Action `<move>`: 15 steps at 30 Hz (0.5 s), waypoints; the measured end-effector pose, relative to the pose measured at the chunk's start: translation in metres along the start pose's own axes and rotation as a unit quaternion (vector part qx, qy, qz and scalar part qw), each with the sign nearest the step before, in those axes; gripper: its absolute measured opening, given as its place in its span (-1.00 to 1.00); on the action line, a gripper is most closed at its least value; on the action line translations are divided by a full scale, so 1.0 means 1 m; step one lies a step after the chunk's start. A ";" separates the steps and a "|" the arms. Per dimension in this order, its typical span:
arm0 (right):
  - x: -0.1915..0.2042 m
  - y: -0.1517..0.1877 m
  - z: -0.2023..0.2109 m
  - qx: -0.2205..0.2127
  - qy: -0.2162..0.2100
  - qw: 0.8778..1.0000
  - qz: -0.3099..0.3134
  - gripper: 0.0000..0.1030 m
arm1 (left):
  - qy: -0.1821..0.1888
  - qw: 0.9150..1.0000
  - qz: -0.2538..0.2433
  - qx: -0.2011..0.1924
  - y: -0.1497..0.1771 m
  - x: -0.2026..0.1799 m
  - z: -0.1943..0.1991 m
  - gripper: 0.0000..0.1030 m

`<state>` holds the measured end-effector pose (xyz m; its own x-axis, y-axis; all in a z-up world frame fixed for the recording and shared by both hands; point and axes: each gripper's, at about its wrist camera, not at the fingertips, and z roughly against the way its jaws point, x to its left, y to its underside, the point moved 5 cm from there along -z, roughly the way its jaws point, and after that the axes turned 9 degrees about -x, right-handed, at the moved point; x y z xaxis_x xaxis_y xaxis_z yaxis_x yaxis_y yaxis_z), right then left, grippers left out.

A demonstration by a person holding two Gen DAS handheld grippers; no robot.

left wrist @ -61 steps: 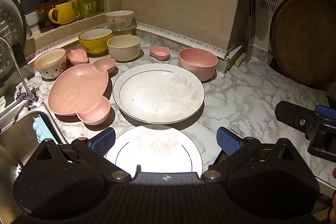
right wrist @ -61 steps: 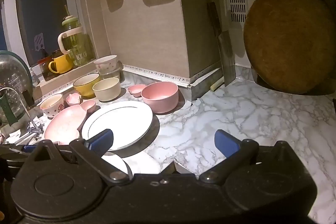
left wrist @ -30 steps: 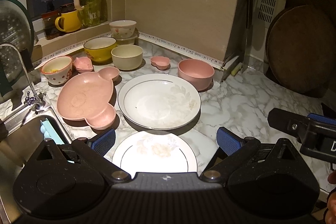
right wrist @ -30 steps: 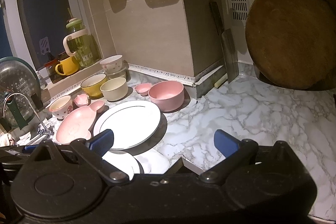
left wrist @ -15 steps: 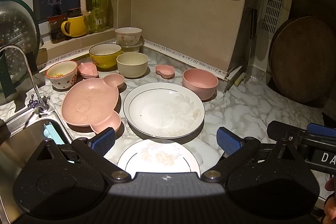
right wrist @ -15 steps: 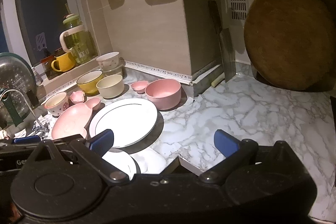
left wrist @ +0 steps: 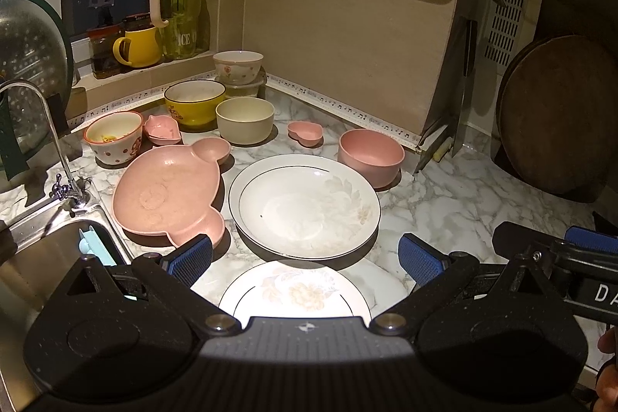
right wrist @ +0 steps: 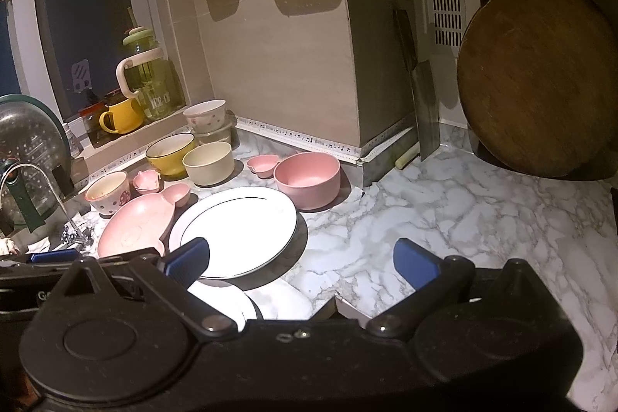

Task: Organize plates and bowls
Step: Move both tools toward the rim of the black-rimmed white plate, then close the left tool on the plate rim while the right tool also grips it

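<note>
Both the left hand-held gripper [left wrist: 305, 257] and the right hand-held gripper [right wrist: 301, 263] hang released, grasping nothing. On the marble worktop [left wrist: 455, 203], nearest lies a small white flowered plate [left wrist: 295, 290], then a large white gold-rimmed plate [left wrist: 305, 207] beside a pink bear-shaped dish [left wrist: 166, 192]. Farther, the pink round bowl [left wrist: 370, 155] and other bowls stand separately. Nothing seems sorted yet.

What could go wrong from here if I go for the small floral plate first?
The small floral plate lies flat near the counter's front edge, so a low scoop by the left gripper could push it off rather than lift it. The large white plate sits just behind it, close enough to be knocked. The pink bear-shaped dish lies beside the sink and a sideways bump might tip it in.
</note>
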<state>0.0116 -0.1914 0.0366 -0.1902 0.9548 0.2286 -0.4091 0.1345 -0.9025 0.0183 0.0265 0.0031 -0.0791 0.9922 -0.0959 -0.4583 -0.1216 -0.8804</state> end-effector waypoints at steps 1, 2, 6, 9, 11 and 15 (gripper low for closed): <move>0.000 0.000 0.000 0.000 -0.001 1.000 0.000 0.97 | 0.000 1.000 0.000 0.001 0.000 0.000 -0.001 1.00; 0.001 -0.001 -0.001 -0.001 -0.002 1.000 0.000 0.97 | 0.000 1.000 -0.001 0.001 0.000 0.000 -0.002 1.00; 0.003 -0.002 -0.002 -0.003 -0.008 1.000 0.001 0.97 | 0.009 1.000 -0.004 0.001 -0.001 0.000 -0.004 1.00; 0.005 -0.003 -0.004 -0.007 -0.009 1.000 0.001 0.97 | 0.011 1.000 -0.011 -0.002 -0.002 0.001 -0.006 1.00; 0.007 -0.002 -0.004 -0.007 -0.009 1.000 -0.001 0.97 | 0.015 1.000 -0.012 -0.002 -0.003 0.002 -0.008 1.00; 0.007 0.000 -0.006 -0.008 -0.008 1.000 -0.004 0.97 | 0.015 1.000 -0.016 0.001 -0.002 0.003 -0.015 1.00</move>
<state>0.0156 -0.1833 0.0365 -0.2009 0.9491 0.2424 -0.3964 0.1475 -0.9061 0.0319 0.0305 -0.0022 -0.0382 0.9960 -0.0813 -0.4626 -0.0898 -0.8820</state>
